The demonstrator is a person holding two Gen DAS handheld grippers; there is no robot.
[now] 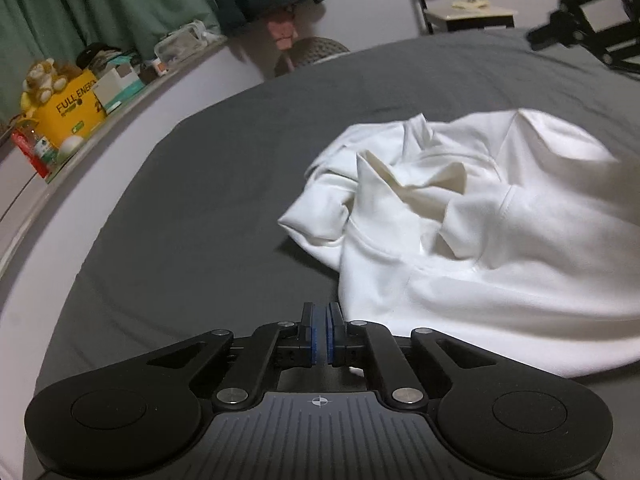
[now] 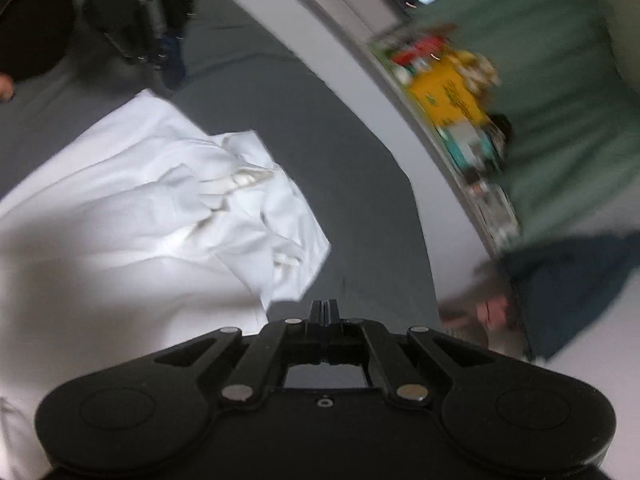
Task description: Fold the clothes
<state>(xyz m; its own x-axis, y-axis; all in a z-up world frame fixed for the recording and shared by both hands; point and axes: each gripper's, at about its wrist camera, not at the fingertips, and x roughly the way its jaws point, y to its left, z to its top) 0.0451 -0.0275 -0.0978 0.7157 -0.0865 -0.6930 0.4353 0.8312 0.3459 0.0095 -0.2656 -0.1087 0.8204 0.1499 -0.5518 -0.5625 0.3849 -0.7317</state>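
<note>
The left gripper [image 1: 320, 312] is hovering with its blue pads nearly touching, nothing between them, just left of the near edge of the white garment [image 1: 472, 220]. The right gripper [image 2: 325, 306] is pressed fully closed and empty, its tips just right of the garment's crumpled corner. The garment is lying rumpled on the grey bed [image 1: 192, 208]. A cluttered shelf [image 1: 80, 100] is running along the far left.

Soft white cloth garment [image 1: 480, 216] on matt grey sheet [image 1: 200, 200].
</note>
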